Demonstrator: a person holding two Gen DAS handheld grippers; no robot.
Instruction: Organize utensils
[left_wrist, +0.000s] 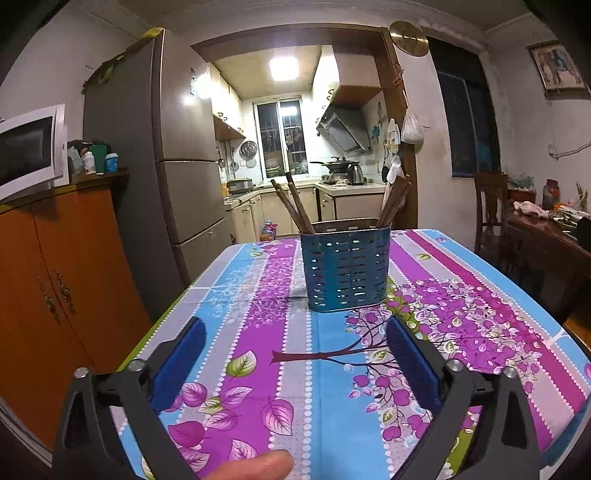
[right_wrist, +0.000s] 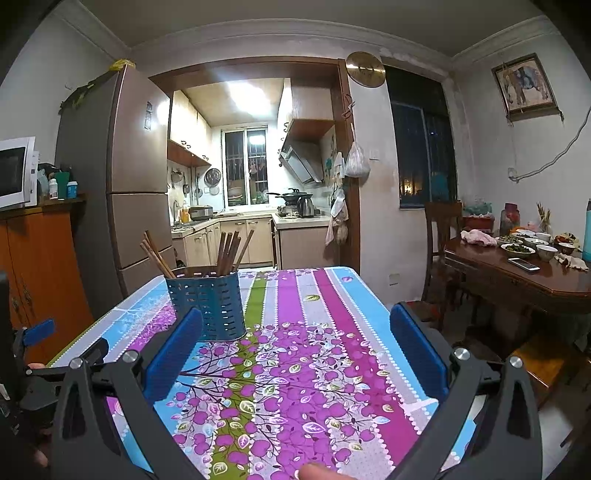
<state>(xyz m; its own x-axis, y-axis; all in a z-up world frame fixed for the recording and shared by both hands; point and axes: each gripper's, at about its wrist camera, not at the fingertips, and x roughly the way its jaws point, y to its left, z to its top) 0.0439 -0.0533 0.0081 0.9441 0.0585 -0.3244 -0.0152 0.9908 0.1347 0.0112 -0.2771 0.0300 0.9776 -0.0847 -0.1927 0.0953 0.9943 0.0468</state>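
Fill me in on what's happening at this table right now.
A person holds a two-finger tool in each hand over a table with a floral cloth. Both the left tool and the right tool are open and empty. A blue perforated utensil holder stands on the cloth, with wooden chopsticks leaning in two bunches, one at each end. The left tool faces the holder directly; the right tool has it off to its left. Nothing is being gripped.
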